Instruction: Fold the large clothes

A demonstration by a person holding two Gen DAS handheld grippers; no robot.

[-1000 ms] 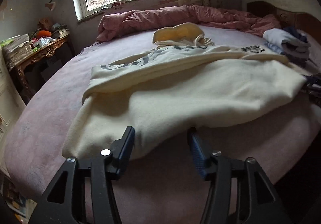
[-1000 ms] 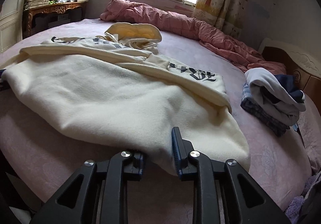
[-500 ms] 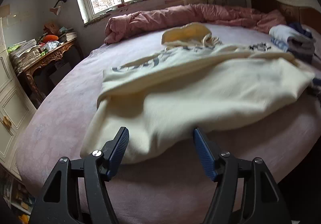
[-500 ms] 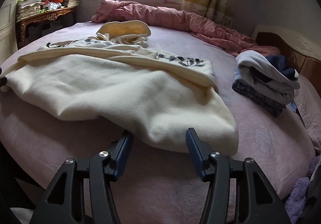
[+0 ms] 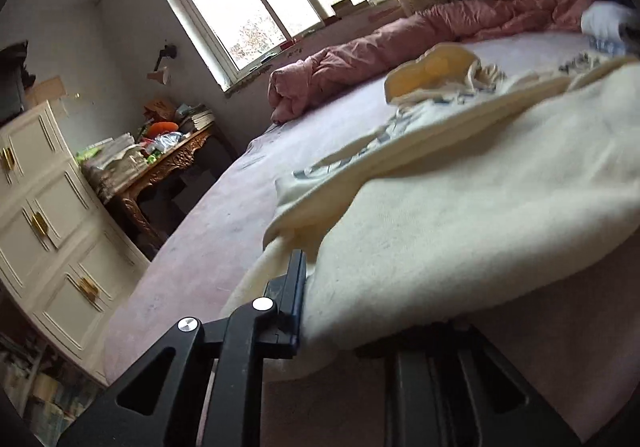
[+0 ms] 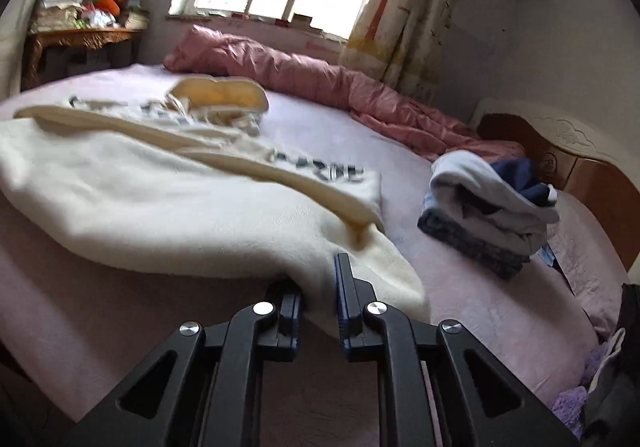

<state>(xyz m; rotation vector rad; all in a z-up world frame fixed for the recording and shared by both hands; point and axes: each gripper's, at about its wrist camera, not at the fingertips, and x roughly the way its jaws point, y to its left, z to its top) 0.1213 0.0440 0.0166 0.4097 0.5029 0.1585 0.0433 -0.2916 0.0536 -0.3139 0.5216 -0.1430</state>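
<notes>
A large cream hoodie [image 5: 460, 215] [image 6: 180, 207] with dark lettering lies spread on the pink bed [image 5: 192, 267], its hood [image 6: 224, 95] toward the window. My left gripper [image 5: 316, 287] is at the near hem by the garment's left corner. Its jaws are closing on the cloth, which drapes over and hides the right finger. My right gripper [image 6: 316, 275] is at the near hem by the right corner, its jaws closing with a fold of the cream cloth pinched between the pads. The hem is lifted a little off the sheet at both grips.
A rolled pink quilt [image 6: 320, 83] lies along the far side under the window. A stack of folded clothes [image 6: 488, 207] sits to the right, near the wooden headboard [image 6: 560, 151]. A cluttered carved table [image 5: 168, 163] and white drawers [image 5: 48, 215] stand left of the bed.
Both grippers stood open just short of the hem half a second ago; now both have gone in and closed on it. The left view has tilted and the hem has risen slightly.
</notes>
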